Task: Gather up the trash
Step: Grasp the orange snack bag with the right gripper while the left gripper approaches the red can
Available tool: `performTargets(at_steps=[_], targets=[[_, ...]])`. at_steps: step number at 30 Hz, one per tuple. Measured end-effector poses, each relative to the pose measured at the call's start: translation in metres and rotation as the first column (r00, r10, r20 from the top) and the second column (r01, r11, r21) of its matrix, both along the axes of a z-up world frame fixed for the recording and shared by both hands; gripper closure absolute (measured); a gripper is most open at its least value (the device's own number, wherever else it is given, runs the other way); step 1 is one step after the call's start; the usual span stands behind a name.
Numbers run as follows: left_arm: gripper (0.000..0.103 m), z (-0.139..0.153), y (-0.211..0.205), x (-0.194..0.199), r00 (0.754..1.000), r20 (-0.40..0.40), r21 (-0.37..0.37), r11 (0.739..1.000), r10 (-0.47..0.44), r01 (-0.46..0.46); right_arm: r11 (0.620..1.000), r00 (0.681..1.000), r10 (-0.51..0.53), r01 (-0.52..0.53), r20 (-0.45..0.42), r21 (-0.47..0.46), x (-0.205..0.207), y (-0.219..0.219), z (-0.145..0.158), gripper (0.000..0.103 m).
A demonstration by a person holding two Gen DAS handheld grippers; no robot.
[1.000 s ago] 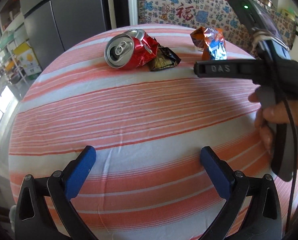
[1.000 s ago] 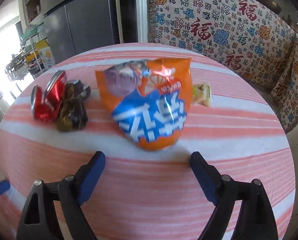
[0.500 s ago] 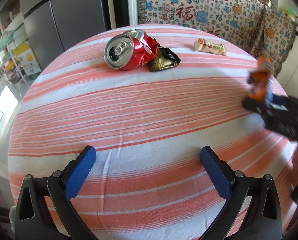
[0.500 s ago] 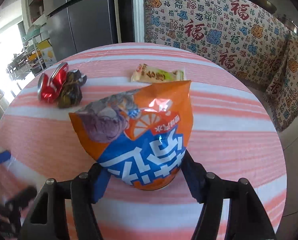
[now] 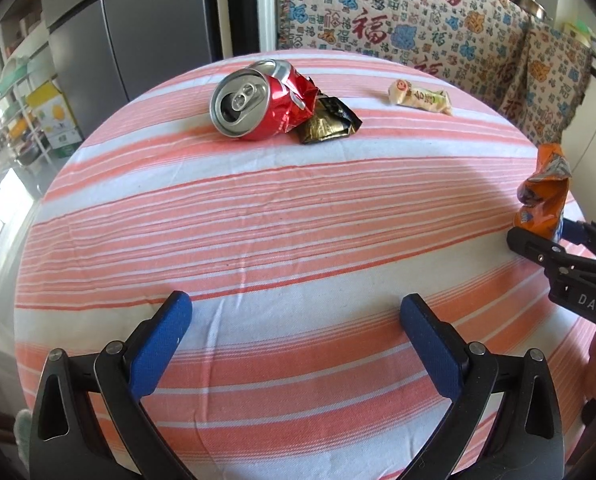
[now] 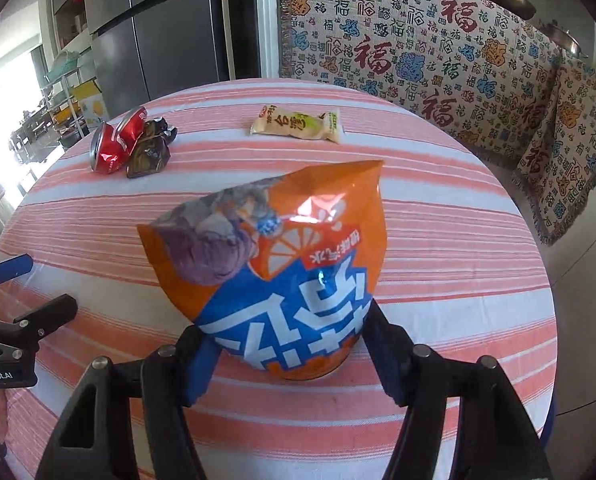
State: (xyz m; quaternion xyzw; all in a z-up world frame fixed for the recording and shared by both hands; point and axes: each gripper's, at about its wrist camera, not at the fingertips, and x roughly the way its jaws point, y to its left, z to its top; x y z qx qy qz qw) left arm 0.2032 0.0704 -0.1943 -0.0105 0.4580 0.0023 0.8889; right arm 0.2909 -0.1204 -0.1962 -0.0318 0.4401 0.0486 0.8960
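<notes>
Trash: orange chip bag [image 6: 282, 276] pinched at its bottom by R gripper [image 6: 288, 344] over table [image 6: 458, 280]; slick foil (thin grip) may slip. L gripper [image 5: 296, 320] wide, empty.

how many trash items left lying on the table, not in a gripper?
3: crushed red can at the far left, dark crumpled wrapper touching its right side, pale snack packet far right. The orange chip bag is in the right gripper.

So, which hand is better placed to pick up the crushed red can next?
The left. The left tool is open and holds nothing, and the crushed red can lies straight ahead of it on the table. The right tool is shut on the orange snack bag.
</notes>
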Motion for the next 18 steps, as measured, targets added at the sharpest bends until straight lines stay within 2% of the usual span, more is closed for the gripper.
performTargets(at_steps=[4,7,10,12,14,17,18], targets=[[0.001,0.016,0.019,0.011,0.999,0.015,-0.083,0.996,0.031,-0.030,1.000,1.000,0.000,0.000,0.000,0.000,0.000,-0.001,0.000,0.036],[0.001,0.035,0.035,0.039,0.998,0.047,-0.114,0.993,0.044,-0.039,1.000,1.000,0.001,-0.001,0.001,0.001,-0.001,-0.001,-0.001,0.035],[0.001,0.045,0.048,0.071,0.993,0.114,-0.159,0.987,0.043,-0.025,1.000,1.000,0.003,-0.003,0.001,0.000,-0.001,-0.001,-0.001,0.035],[0.001,0.043,0.051,0.092,0.990,0.136,-0.159,0.987,0.031,-0.009,1.000,1.000,0.003,-0.003,0.001,0.001,-0.002,-0.001,-0.001,0.035],[0.001,0.036,0.053,0.113,0.992,0.122,-0.139,0.990,0.045,-0.028,1.000,1.000,0.004,-0.004,0.002,0.000,-0.002,0.000,-0.001,0.035],[0.001,0.025,0.058,0.133,0.992,0.119,-0.162,0.986,0.052,-0.032,1.000,1.000,0.004,-0.004,0.002,-0.001,-0.002,-0.001,-0.001,0.035],[0.006,0.023,0.061,0.136,0.990,0.130,-0.174,0.984,0.056,-0.033,1.000,1.000,0.004,-0.004,0.002,0.000,-0.002,-0.001,-0.001,0.035]])
